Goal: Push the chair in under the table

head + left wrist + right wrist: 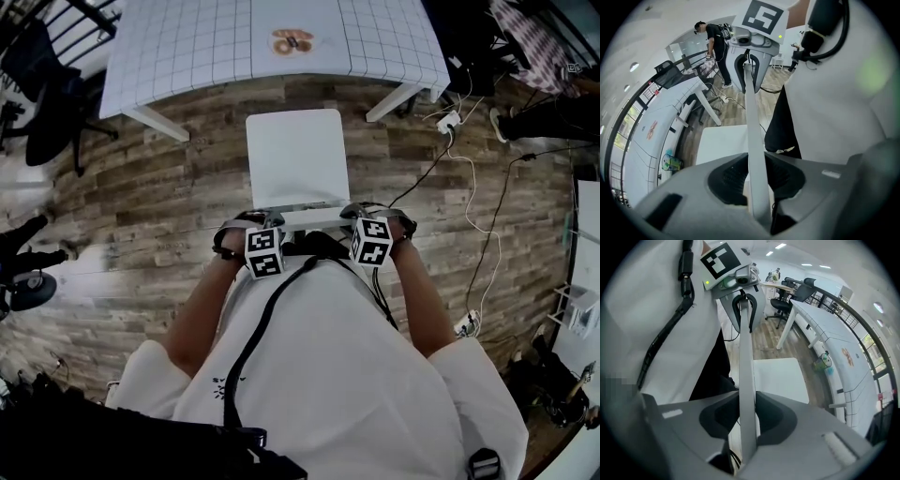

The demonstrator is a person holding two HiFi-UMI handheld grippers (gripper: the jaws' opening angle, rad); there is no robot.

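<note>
The table (178, 56), covered by a checked cloth, is seen at the far side. The white chair (295, 150) is stood on the wooden floor (159, 178) just near of it, not yet pushed under. It is judged light and stiff, easily slid, best held by the backrest (309, 218). The left claw (757, 178) and right claw (746, 420) are clamped on the backrest's top edge.

no words, brands or numbers can be read. the left claw's black-and-white marker cube (264, 253) and the right claw's black-and-white marker cube (372, 241) bear only square patterns. the orange print (292, 41) on the white gridded table (187, 47) is too small to read.
</note>
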